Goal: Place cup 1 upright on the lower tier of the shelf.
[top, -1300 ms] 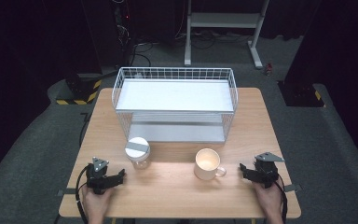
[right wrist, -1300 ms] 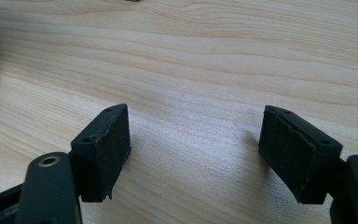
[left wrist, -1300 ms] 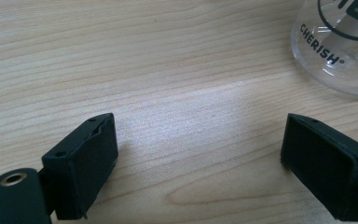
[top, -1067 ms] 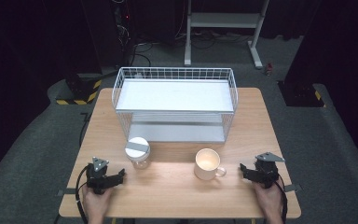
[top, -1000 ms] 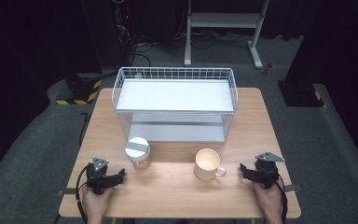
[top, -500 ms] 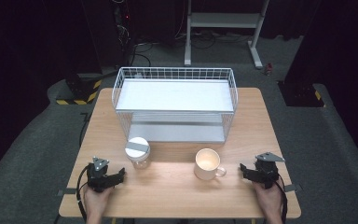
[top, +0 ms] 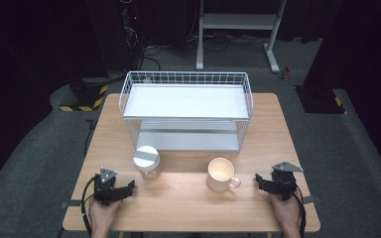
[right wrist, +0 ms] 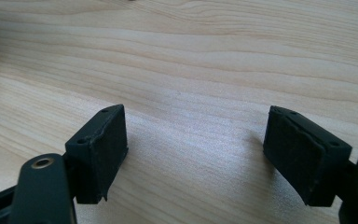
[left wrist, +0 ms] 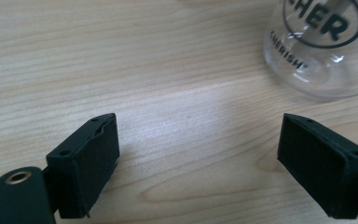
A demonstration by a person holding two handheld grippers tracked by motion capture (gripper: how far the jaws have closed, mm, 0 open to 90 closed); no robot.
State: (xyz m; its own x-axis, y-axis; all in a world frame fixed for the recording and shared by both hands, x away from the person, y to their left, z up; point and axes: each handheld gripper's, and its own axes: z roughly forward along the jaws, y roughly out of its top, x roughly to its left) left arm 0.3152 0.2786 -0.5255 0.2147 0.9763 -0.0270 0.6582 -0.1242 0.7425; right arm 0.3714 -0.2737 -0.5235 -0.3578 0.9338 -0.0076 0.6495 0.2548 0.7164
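Observation:
A clear glass jar [top: 147,162] with a white lid stands on the wooden table [top: 188,208], left of centre. Its printed base [left wrist: 318,51] appears at the top right of the left gripper view. A cream mug [top: 221,174] stands right of centre, handle pointing right. My left gripper [top: 129,187] rests on the table at the front left, open, just in front of the jar [left wrist: 198,154]. My right gripper [top: 258,181] rests at the front right, open, a little right of the mug's handle [right wrist: 193,144]. Nothing lies between either pair of jaws.
A white wire basket shelf [top: 187,111] with two tiers stands across the back half of the table. Beyond the table, a metal stand [top: 238,29] and cables lie on the dark floor. Bare wood runs between the two grippers.

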